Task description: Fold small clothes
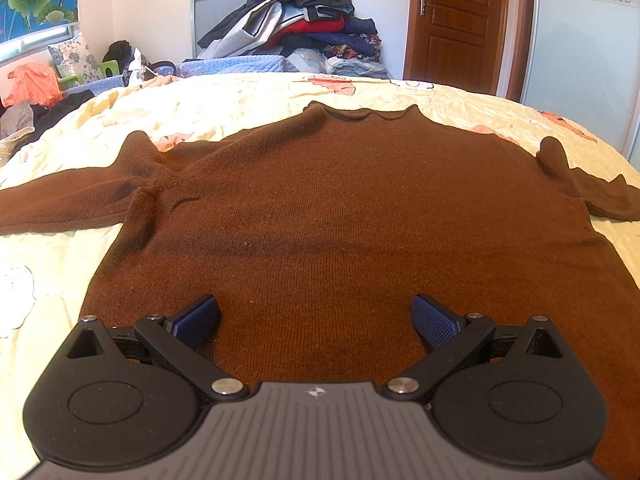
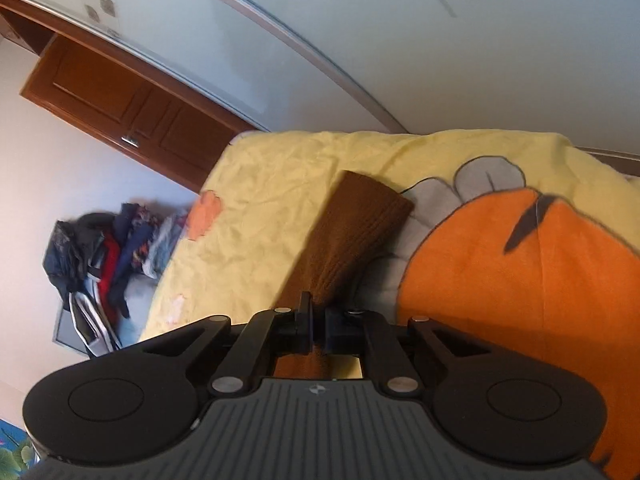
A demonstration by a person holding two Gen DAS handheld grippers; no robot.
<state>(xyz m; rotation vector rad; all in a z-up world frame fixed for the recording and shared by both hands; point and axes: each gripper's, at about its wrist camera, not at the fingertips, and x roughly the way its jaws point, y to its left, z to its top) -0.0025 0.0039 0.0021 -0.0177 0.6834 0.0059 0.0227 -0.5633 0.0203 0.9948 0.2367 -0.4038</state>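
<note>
- Brown knit sweater [image 1: 340, 208] spread flat on yellow printed bedsheet [image 1: 240, 100], neckline away from left gripper [image 1: 316, 320], hem nearest it.
- Left gripper poised low over hem area, blue pads [image 1: 434, 320] wide apart, nothing between them; knit visible across whole gap. Probably positioned to steady or later pinch the body while the other side works.
- Sleeves out to both sides of the left gripper; far-right sleeve bunched near the shoulder.
- Right gripper [image 2: 318, 330] clamped on sleeve [image 2: 356, 232], jaws nearly closed with brown knit pinched between. Ribbed cuff end extending forward beyond the fingertips, lying on the sheet beside the orange cartoon print [image 2: 520, 272].
- Right view strongly tilted and slightly blurred; whether sleeve is lifted clear of the sheet cannot be told.
- Judged step: sleeve fold-in toward the body, just starting; body not yet folded.
- Risk: soft knit sagging or slipping from a narrow pinch; shoulder bunch likely to carry into the fold.
- Background only: heap of clothes [image 1: 308, 20], wooden door [image 1: 456, 20].
</note>
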